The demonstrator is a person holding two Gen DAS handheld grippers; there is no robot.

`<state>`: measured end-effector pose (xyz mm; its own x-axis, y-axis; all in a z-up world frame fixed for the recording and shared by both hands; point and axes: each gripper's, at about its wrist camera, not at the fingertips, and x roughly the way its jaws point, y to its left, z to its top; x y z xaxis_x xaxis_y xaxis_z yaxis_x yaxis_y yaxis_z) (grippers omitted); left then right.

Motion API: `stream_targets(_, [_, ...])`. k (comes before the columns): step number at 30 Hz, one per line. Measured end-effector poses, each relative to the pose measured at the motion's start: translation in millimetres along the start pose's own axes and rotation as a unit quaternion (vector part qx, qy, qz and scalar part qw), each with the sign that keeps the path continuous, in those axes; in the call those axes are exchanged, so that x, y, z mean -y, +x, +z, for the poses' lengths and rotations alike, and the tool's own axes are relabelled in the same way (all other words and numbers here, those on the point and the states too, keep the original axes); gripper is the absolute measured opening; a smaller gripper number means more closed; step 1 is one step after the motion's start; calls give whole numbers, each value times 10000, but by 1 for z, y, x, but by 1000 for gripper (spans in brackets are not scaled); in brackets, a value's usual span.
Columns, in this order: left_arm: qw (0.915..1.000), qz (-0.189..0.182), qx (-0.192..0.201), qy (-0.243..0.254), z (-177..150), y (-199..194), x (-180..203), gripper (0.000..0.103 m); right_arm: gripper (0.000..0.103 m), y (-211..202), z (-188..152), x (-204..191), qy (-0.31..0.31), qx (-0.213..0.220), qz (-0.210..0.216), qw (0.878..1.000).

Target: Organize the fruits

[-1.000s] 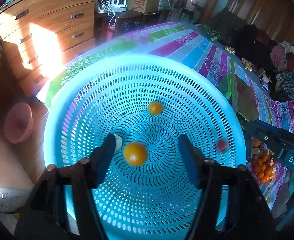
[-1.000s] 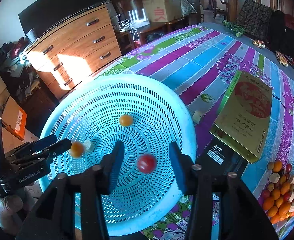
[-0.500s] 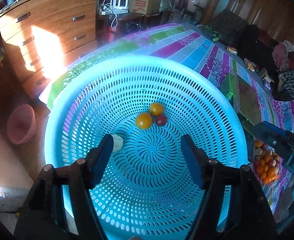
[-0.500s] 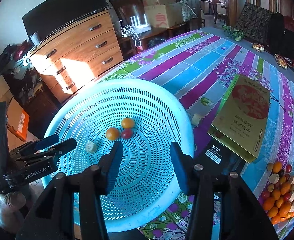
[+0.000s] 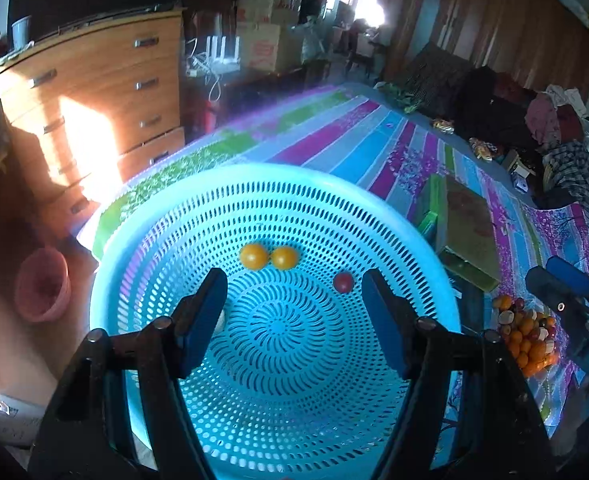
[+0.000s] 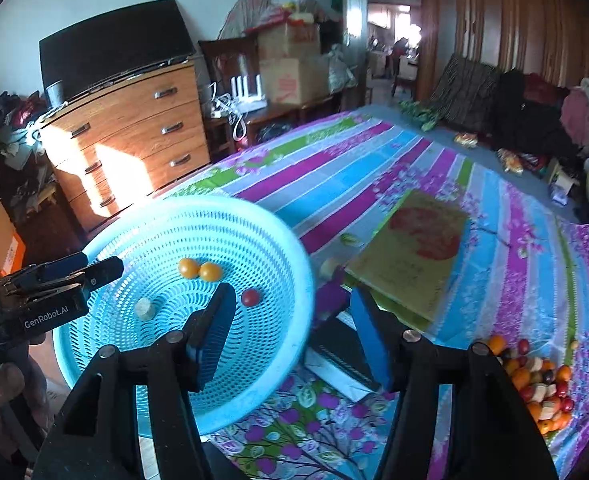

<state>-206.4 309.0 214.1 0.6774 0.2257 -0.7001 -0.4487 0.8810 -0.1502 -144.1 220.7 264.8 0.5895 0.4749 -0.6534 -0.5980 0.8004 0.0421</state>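
Two empty grippers, left (image 5: 294,312) wide apart, right (image 6: 288,330) just widened, over basket (image 6: 298,264); next swing right toward fruit pile (image 6: 534,384) near bedspread's edge, approaching one fruit squarely

The left gripper (image 5: 292,308) points steeply downward, its two blue-padded fingers (image 5: 204,320) spread well apart with nothing between them. The right gripper (image 6: 288,334) tilts downward as well; its jaws have just been opening and stand apart, empty, neither pad pressing on anything. Seen from the right wrist, the left gripper (image 6: 102,266) reaches in from the left edge, level with the right jaws' tips, and a hand (image 6: 2,384) grips its handle below.
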Motion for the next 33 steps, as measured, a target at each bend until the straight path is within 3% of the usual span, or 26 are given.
stream_targets(5, [9993,-194,188,247,-2,-7,26,71,63,-31,-8,23,88,314,-366,9988])
stream_targets(15, [9935,-657,296,878,-15,-11,94,71,63,-68,-44,90,527,313,-844,9945])
stream_targets(33, [9658,-1508,242,2094,-42,-14,220,71,64,-121,-103,201,1348,291,-1542,9784])
